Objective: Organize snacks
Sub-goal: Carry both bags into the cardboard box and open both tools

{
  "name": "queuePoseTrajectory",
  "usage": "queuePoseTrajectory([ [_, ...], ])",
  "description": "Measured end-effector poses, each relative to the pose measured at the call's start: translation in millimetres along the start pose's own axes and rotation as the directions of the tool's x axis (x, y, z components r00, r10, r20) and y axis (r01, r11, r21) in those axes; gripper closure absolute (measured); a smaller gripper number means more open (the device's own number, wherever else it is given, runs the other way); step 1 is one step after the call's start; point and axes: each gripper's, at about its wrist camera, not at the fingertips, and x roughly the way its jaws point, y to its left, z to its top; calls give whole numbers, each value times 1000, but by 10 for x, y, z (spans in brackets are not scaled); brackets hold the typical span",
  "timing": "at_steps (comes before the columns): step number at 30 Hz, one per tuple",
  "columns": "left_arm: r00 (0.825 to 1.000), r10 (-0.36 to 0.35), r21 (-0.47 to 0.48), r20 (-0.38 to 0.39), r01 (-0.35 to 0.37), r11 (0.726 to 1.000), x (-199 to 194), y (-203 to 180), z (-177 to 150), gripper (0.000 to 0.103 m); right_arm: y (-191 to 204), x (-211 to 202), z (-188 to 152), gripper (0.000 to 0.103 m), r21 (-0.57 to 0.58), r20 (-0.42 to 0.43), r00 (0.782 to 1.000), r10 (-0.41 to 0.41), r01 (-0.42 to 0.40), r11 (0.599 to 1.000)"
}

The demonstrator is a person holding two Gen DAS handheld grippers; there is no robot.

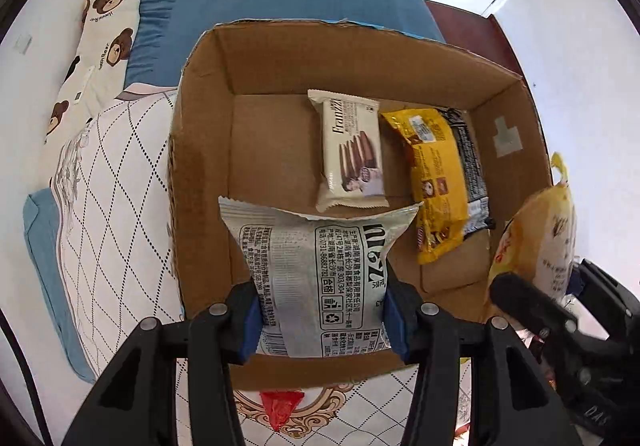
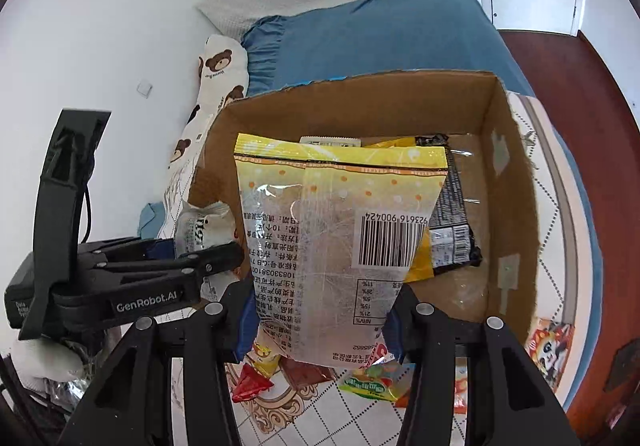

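- Now the left tongs point(image 1: 322, 320) pinch a white bag point(image 1: 320, 266) and hold it over the near edge of the box point(image 1: 200, 149).
- Right tongs point(image 2: 322, 320) pinch a yellow bag point(image 2: 340, 230), which hangs above the box too.
- Three snacks already lie inside: a cream pack point(image 1: 352, 149), a yellow pack point(image 1: 436, 185) and a black pack point(image 1: 474, 173).
- Both tongs are close together, so they could bump.
- If a bag drops too early, it could hit the box wall and land on the bed point(image 1: 120, 173), where loose snacks point(image 2: 372, 382) wait.
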Motion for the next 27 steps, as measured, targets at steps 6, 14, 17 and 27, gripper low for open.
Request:
queuePoseTrajectory([
  [6,995,9,-17,-99,-11,1000,337,150,147,55,85,718,97,50,26,-133,990,35,-32,999],
  [14,996,-22,-29,-87,20,999,444,182,110,20,-78,1124,-16,8,93,-280,959,50,-25,995],
  [17,999,-17,-40,-50,15,999,378,177,62,20,-143,1057,-13,8,85,-263,965,6,17,996],
  [27,986,51,-31,159,-47,998,-74,52,-298,19,-167,577,-144,8,-20,-118,970,-212,212,977],
])
